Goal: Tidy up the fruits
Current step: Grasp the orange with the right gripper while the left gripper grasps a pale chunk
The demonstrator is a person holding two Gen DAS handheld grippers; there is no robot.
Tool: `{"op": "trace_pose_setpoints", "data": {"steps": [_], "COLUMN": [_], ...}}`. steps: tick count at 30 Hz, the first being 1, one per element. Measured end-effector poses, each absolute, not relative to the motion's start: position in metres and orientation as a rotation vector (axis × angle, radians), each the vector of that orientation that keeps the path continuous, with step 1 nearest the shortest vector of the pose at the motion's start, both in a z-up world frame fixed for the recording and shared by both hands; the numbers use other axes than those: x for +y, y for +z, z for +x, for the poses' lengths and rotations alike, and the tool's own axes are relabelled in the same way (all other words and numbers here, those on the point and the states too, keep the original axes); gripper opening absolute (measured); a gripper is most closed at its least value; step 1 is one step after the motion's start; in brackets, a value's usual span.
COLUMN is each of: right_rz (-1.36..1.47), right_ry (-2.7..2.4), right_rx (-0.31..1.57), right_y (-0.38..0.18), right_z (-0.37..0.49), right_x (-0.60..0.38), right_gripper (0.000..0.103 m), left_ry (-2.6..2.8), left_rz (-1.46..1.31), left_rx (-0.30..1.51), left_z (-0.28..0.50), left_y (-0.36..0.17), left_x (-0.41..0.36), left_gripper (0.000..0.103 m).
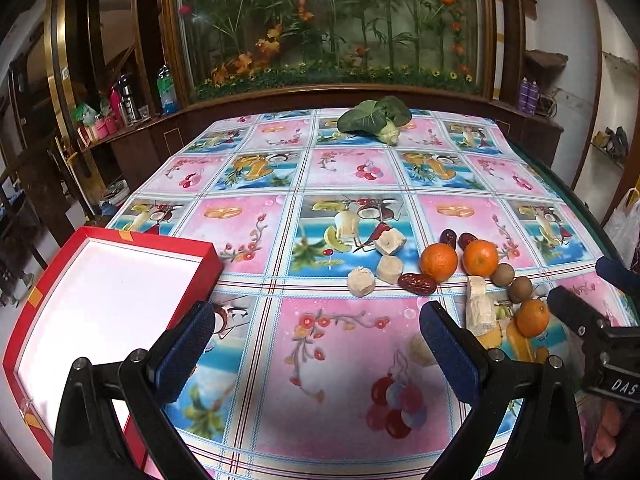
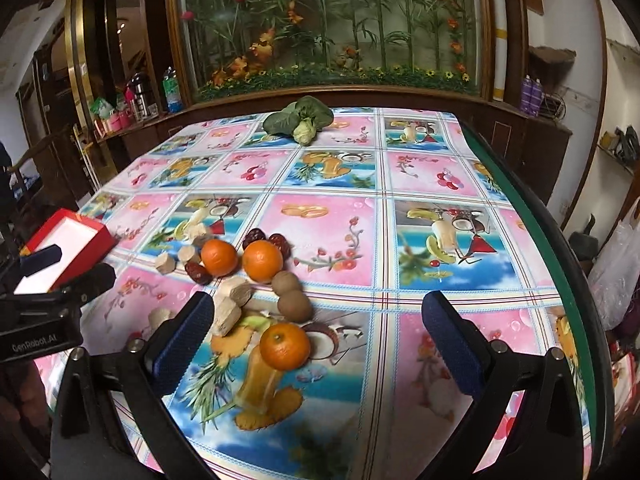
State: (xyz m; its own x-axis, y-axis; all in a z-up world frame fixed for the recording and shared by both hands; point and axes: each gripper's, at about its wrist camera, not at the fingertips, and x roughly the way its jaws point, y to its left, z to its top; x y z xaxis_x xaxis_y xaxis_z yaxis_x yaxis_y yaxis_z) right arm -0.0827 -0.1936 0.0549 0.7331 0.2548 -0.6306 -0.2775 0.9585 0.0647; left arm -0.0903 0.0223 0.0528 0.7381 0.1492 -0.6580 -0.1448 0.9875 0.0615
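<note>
Three oranges lie on the patterned tablecloth: two side by side [image 1: 439, 262] [image 1: 480, 257] and a nearer one [image 2: 285, 346]. Around them are red dates [image 1: 417, 283], two brown round fruits [image 2: 295, 307] and pale yam chunks [image 1: 479, 305]. An open red box [image 1: 108, 276] with a white inside sits at the table's left. My left gripper [image 1: 316, 350] is open above bare cloth, right of the box. My right gripper [image 2: 320, 338] is open, and the near orange lies just inside its left finger [image 2: 188, 344].
A leafy green vegetable [image 1: 374, 118] lies at the table's far edge. Behind it stands a wooden cabinet with a glass plant display [image 1: 328, 24]. The table's green rim [image 2: 560, 248] runs down the right side. Bottles and cups crowd a shelf [image 1: 120, 112] at the left.
</note>
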Motion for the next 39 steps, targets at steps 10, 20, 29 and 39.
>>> {"op": "trace_pose_setpoints", "data": {"steps": [10, 20, 29, 39], "right_rz": [-0.074, -0.05, -0.025, -0.009], "right_ry": [0.311, 0.37, 0.396, 0.427], "right_rx": [0.703, 0.791, 0.81, 0.859], "right_y": [0.05, 0.039, 0.037, 0.032], "right_z": [-0.086, -0.081, -0.081, -0.077], "right_x": [-0.188, -0.187, -0.188, -0.186], "right_gripper": [0.102, 0.077, 0.069, 0.058], "left_ry": [0.161, 0.048, 0.007, -0.029], "left_rz": [-0.003, 0.051, 0.072, 0.13], "left_rx": [0.752, 0.764, 0.763, 0.843], "left_z": [-0.09, -0.11, -0.113, -0.097], "left_y": [0.045, 0.037, 0.04, 0.026], "left_x": [0.029, 0.028, 0.016, -0.004], "left_gripper": [0.102, 0.102, 0.102, 0.102]}}
